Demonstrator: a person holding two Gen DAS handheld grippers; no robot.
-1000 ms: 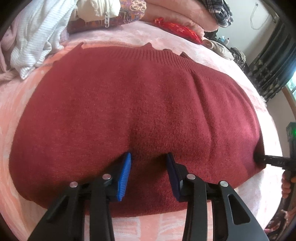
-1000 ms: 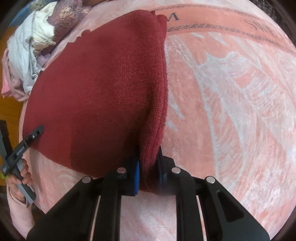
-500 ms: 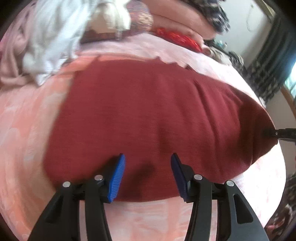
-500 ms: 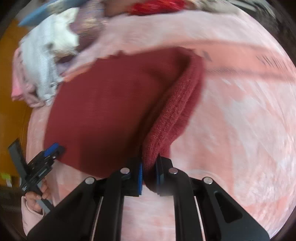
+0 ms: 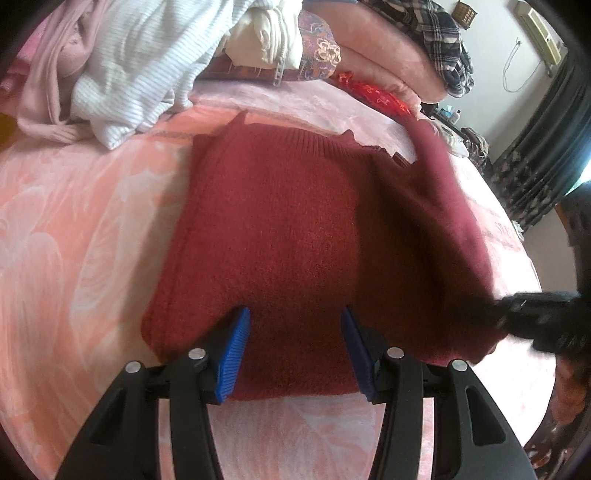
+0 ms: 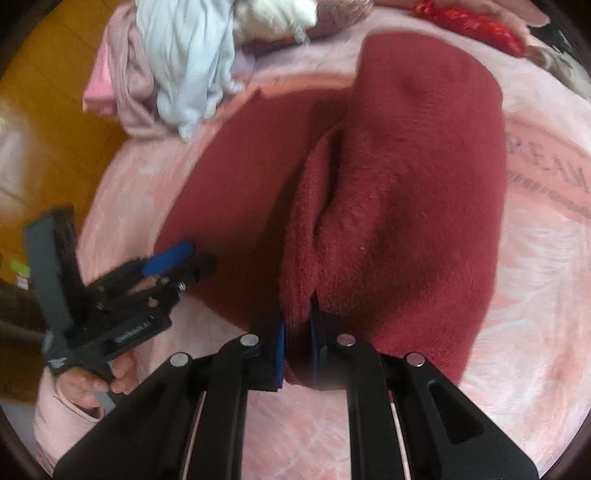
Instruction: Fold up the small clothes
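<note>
A dark red knit sweater [image 5: 280,236] lies on the pink bedspread [image 5: 74,229]. My left gripper [image 5: 295,350] is open, its blue pads over the sweater's near hem, holding nothing. My right gripper [image 6: 297,354] is shut on the sweater's right edge [image 6: 388,221] and holds that side lifted and folded over toward the left. In the left wrist view the right gripper [image 5: 532,321] shows blurred at the right, with the raised flap [image 5: 450,206] above it. In the right wrist view the left gripper [image 6: 173,258] sits at the sweater's left corner.
A pile of clothes lies at the head of the bed: white ribbed garment [image 5: 140,62], pale pink garment [image 5: 48,74], cream cloth [image 5: 266,33], red item [image 5: 373,92], plaid cloth [image 5: 439,40]. Yellow-brown floor [image 6: 48,110] lies past the bed's left edge. Dark curtains [image 5: 539,155] hang at right.
My right gripper has lifted the sweater's right edge and carried it leftward over the body. My left gripper has let the hem slide back and stays open.
</note>
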